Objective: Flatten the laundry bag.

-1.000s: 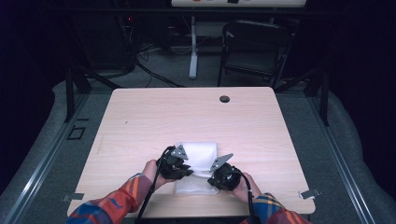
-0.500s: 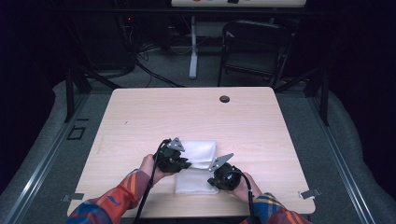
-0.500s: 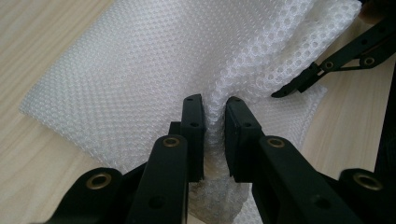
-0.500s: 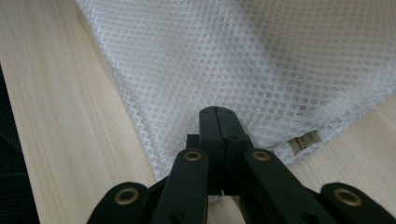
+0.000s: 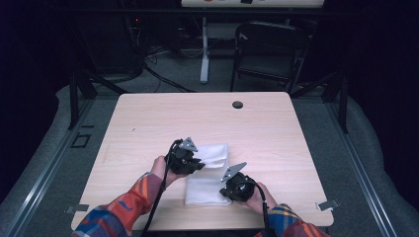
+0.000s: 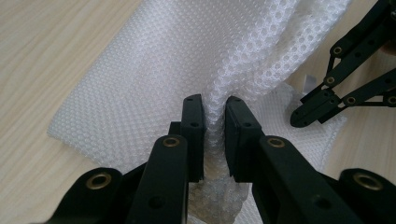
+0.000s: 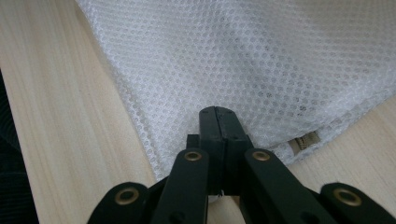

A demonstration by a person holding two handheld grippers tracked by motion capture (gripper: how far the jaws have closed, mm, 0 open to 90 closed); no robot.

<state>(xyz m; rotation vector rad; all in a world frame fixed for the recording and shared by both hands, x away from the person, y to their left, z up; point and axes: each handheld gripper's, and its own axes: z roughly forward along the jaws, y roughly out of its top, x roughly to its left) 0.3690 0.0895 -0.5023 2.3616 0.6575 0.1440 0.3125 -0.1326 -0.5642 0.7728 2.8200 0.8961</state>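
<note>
My left gripper [image 6: 215, 109] pinches a raised fold of the white mesh bag [image 6: 154, 79] at frame centre; my right gripper [image 7: 218, 116] is clamped tight on its edge.

cloth [image 5: 210, 175]: a white mesh fabric with a fine honeycomb weave, thin enough to be showing the wood faintly through it
state: partly folded, one layer lying over another; a ridge of it is bunching up where it is being pinched [image 6: 215, 123]
pose: mostly lying flat, with the pinched fold rising off the surface and creases running away from it
place: sitting on the near half of the table [image 5: 148, 123], a little right of the middle, close to the person's edge
edges: the near corner is lying flat on the wood; a small tan label [image 7: 304, 141] is sticking out at one hem
grip: it is being held at two spots, one on its left side and one at its near right corner
</note>
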